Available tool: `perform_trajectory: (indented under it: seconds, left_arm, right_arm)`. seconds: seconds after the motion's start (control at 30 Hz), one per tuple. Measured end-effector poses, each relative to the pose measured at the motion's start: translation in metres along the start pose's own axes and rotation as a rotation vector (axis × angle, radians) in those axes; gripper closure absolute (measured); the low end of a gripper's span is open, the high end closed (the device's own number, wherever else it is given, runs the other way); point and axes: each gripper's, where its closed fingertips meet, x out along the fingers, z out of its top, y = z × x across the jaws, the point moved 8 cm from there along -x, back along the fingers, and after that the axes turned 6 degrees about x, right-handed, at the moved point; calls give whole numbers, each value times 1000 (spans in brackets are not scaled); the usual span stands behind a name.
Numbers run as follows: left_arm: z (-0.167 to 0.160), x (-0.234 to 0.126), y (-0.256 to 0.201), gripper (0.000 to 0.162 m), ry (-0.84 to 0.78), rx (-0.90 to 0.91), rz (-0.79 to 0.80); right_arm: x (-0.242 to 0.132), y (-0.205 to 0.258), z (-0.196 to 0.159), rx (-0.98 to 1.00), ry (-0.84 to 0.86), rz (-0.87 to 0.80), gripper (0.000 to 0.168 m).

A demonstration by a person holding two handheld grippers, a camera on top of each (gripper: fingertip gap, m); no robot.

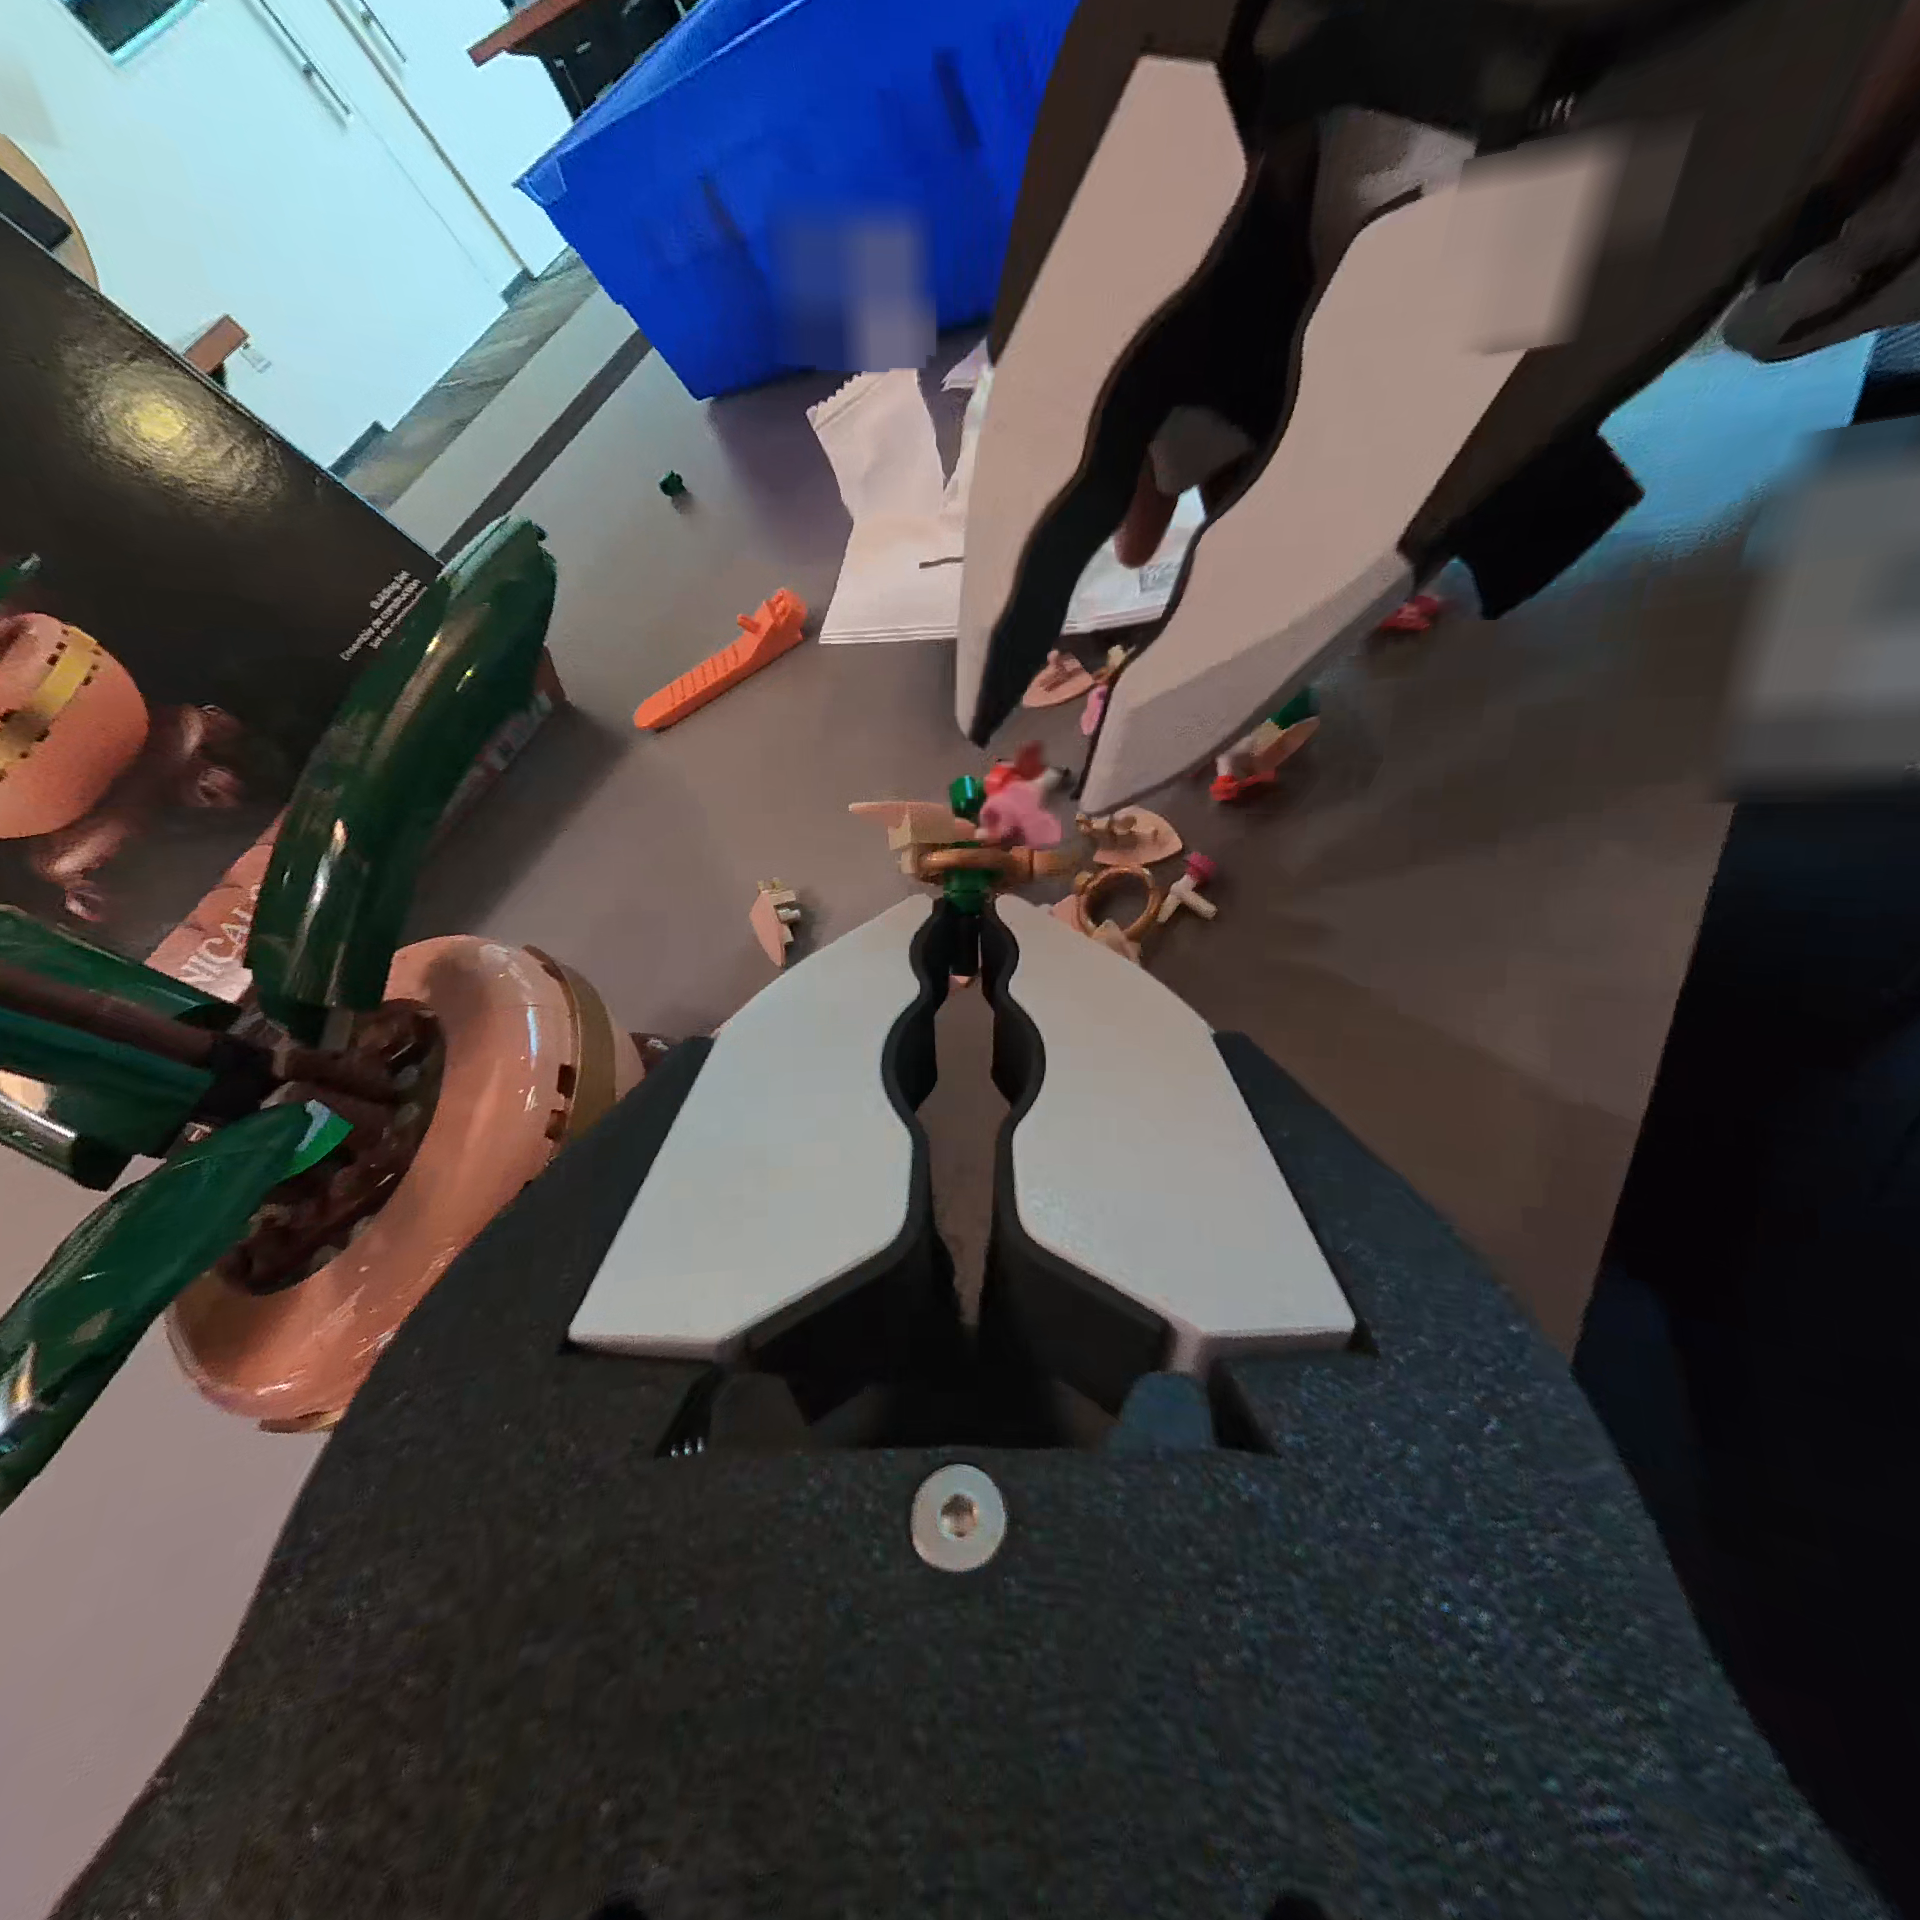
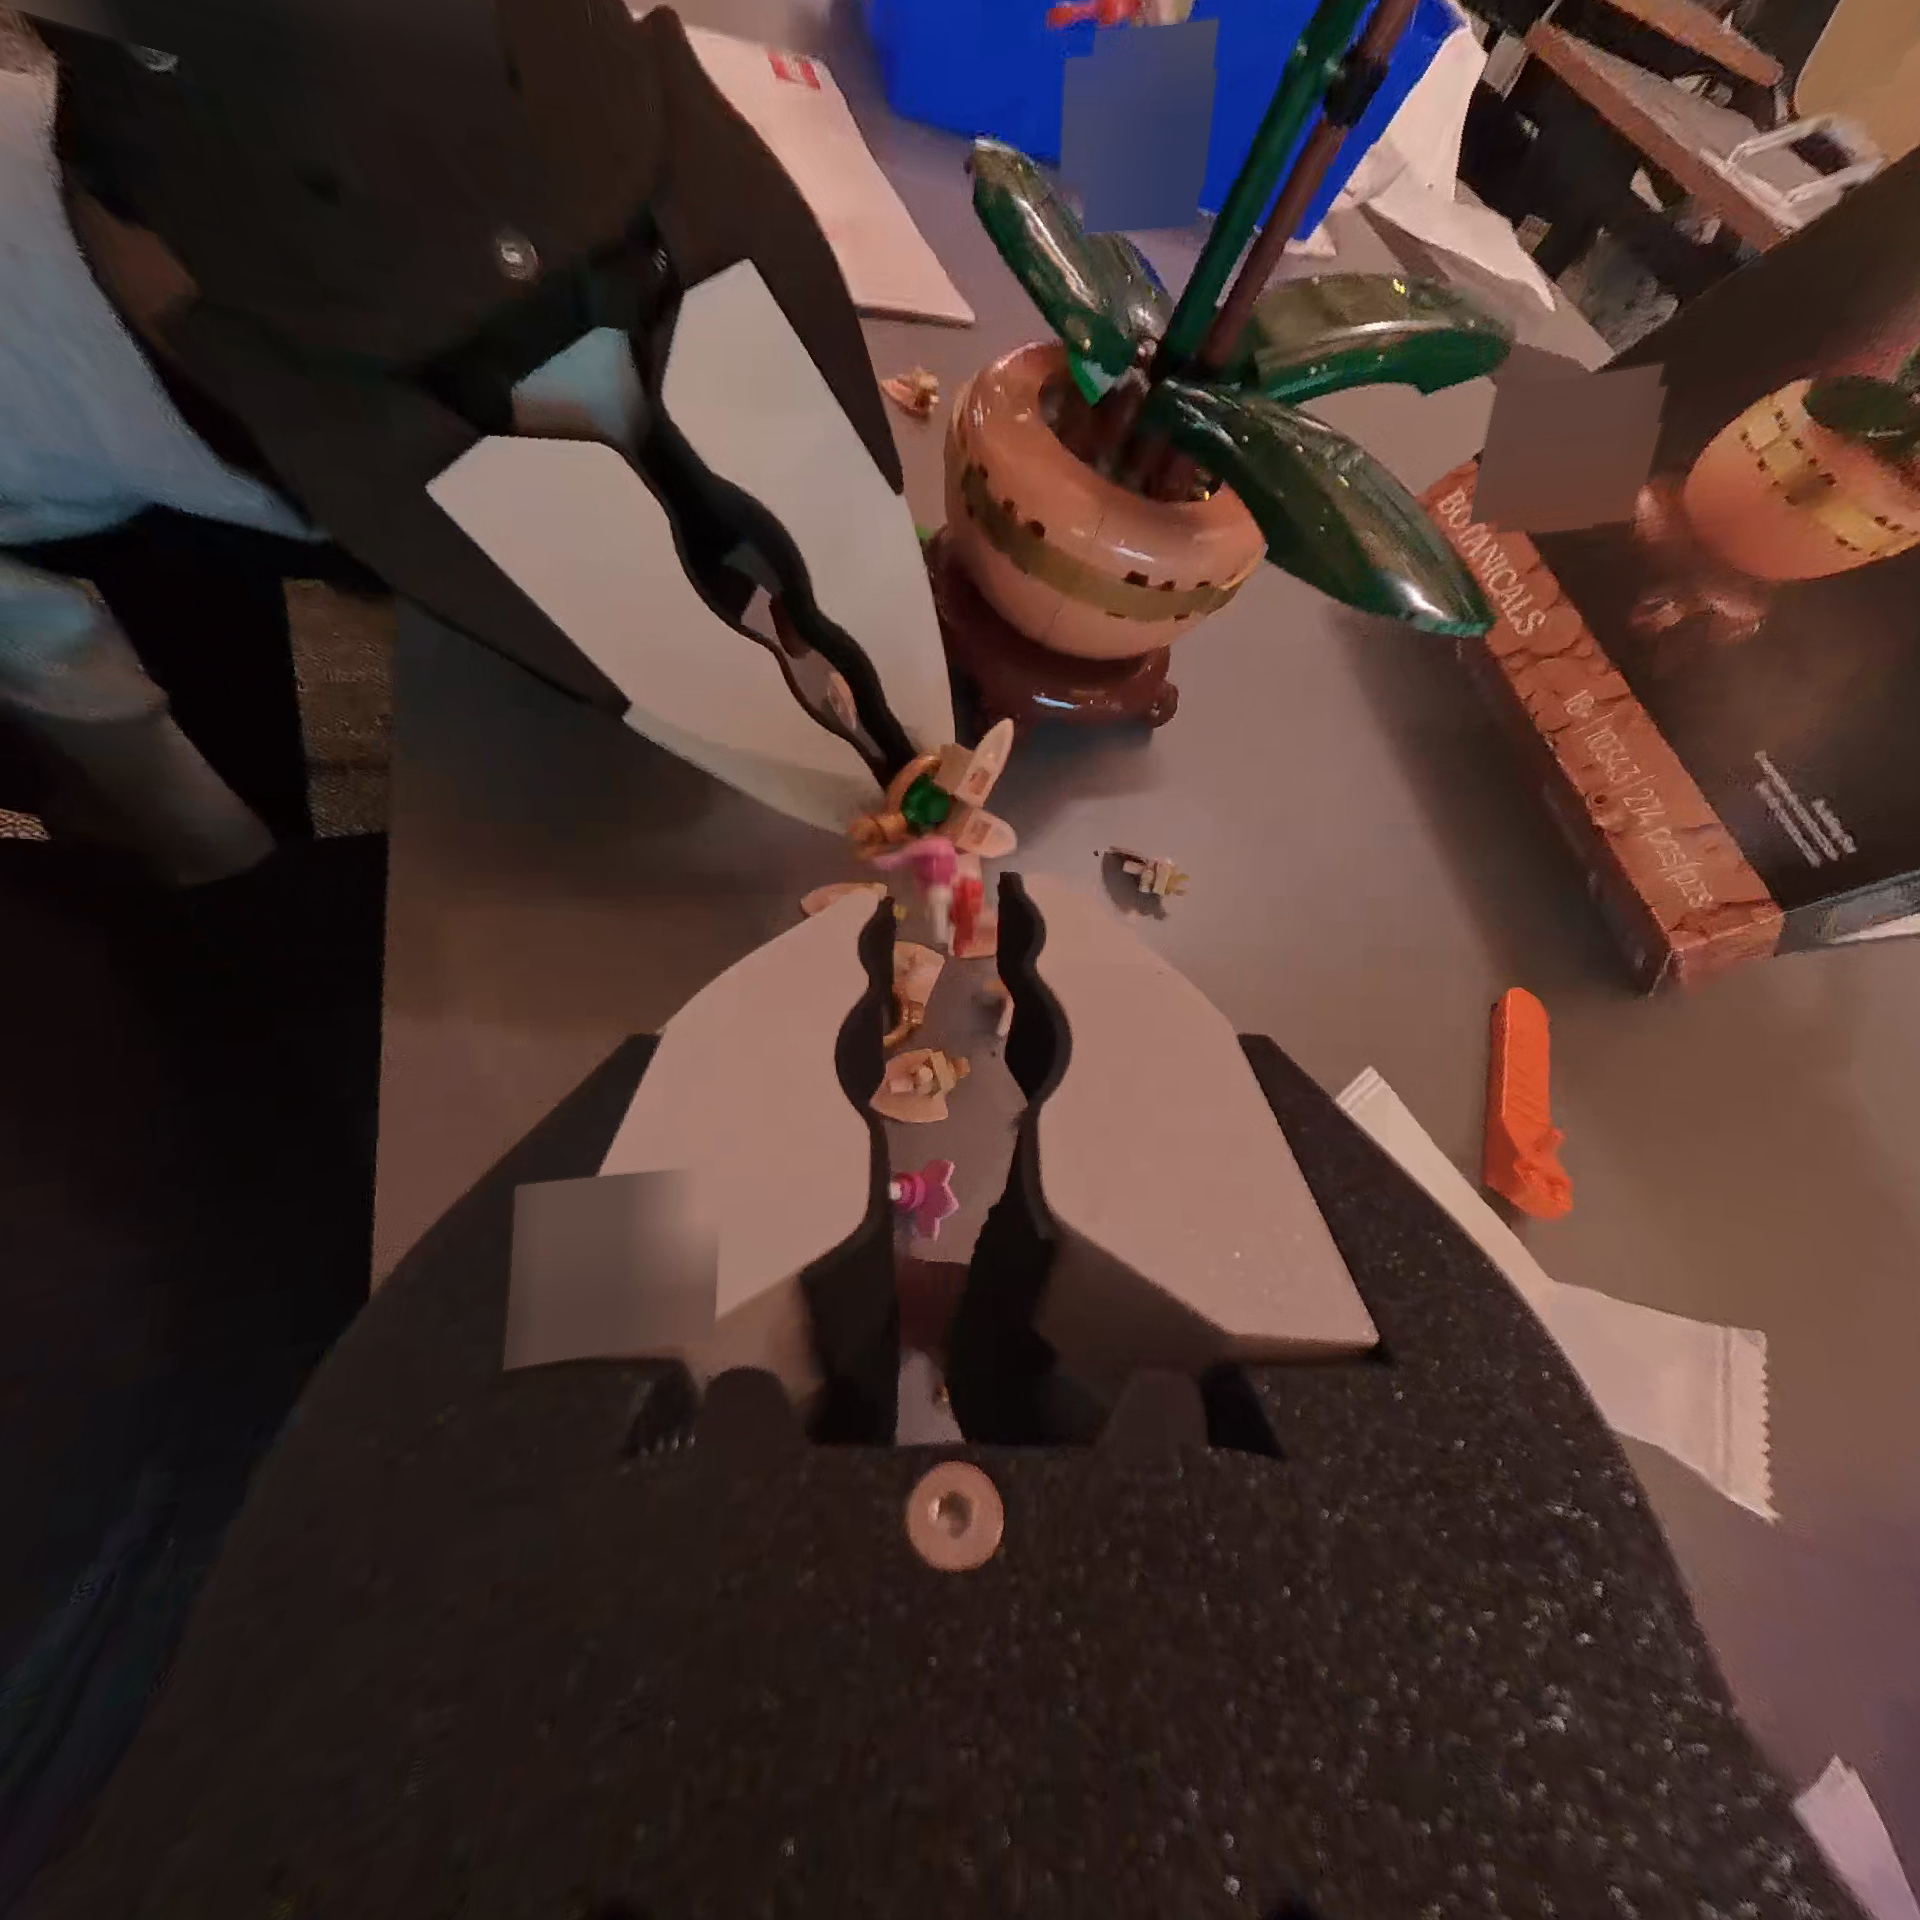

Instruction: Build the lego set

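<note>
An office-like room: grey table (image 1: pixel 727 790), blue bin (image 1: pixel 790 197), white doors (image 1: pixel 343 156)

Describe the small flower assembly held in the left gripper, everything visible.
The flower assembly is a small cluster of glossy plastic pieces: a green stud at the centre, a gold ring round it, pale tan petals fanning out, and a pink piece at one side. A short dark green stem runs down from it and is pinched between the tips of the left gripper, which holds it off the grey table above the loose petals. The right gripper is open close beside it, seemingly not touching.
</note>
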Motion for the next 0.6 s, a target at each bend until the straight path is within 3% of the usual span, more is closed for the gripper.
perform_trajectory:
  seconds: [0.1,0.13,0.17,0.27,0.47,0.6]
  left_arm:
    - [0,1,-2,157,10,18,-1]
    - [0,2,-2,158,10,16,4]
    - [0,2,-1,157,16,14,15]
    - [-3,-1,3,157,7,-11,23]
    - [4,-14,15,158,-203,-220,-40]
    - [7,-21,20,158,-310,-414,-119]
  right_arm:
    - [4,6,3,2,-60,29,152]
    - [6,7,2,-3,-35,30,153]
    - [8,7,0,-11,3,29,166]
    - [8,3,-8,-39,68,-24,166]
    - [-9,-3,7,74,-121,66,139]
    - [-14,5,21,-204,-232,-115,144]
